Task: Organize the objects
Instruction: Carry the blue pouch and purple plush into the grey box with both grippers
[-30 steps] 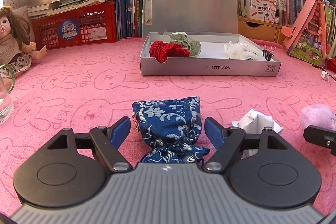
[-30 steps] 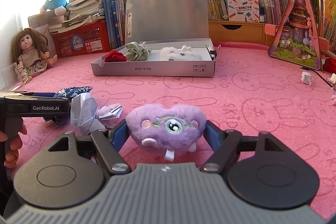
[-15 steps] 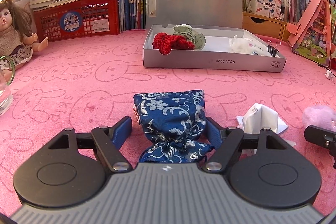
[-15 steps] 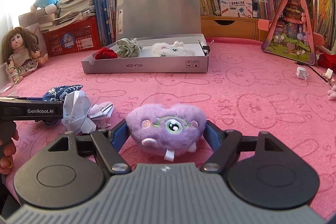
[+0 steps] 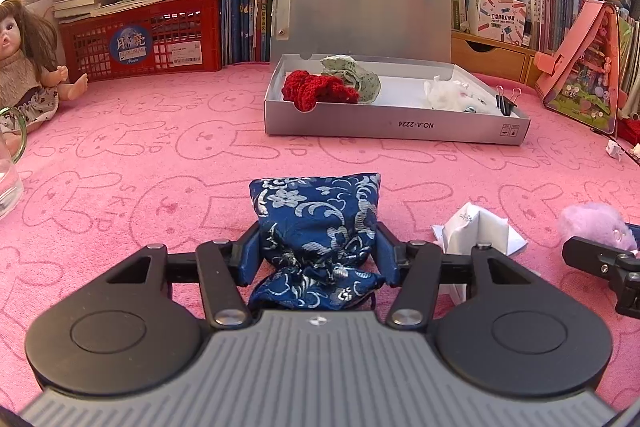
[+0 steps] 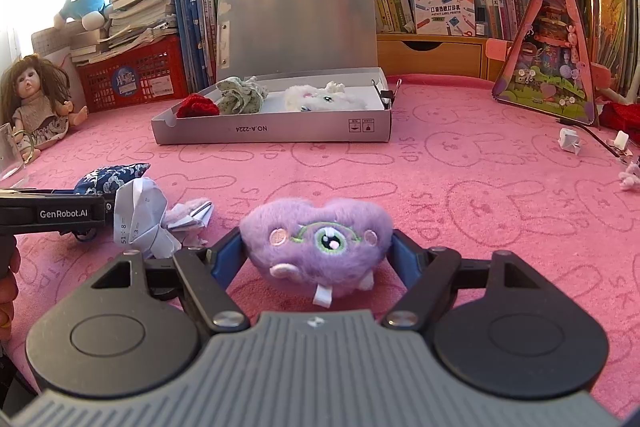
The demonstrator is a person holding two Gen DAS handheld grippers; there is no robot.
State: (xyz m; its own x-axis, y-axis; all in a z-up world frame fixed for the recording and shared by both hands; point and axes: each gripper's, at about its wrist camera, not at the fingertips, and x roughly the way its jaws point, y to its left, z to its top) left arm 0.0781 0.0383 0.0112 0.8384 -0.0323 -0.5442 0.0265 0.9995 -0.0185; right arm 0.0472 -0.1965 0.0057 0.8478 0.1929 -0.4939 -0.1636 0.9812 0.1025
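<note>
My left gripper [image 5: 318, 251] is shut on a blue floral cloth pouch [image 5: 316, 223], its fingers pressed into both sides, just above the pink mat. My right gripper [image 6: 318, 253] is shut on a purple one-eyed plush toy [image 6: 320, 243]. The open grey box [image 5: 396, 127] lies ahead; it holds a red knit piece [image 5: 316, 91], a green cloth bundle [image 5: 352, 77] and a white plush [image 5: 452, 93]. In the right wrist view the box [image 6: 276, 133] is ahead and to the left.
Crumpled white paper [image 5: 476, 229] lies between the two grippers on the pink mat [image 5: 160, 155]. A doll [image 5: 24, 67] and a glass cup [image 5: 8, 183] are at the left. A red crate [image 5: 144, 39], books and a pink triangular toy house [image 5: 580, 75] line the back.
My left gripper has closed on the blue pouch, squeezing it narrower. Both grippers have lifted slightly, so the box now looks lower in both views.
</note>
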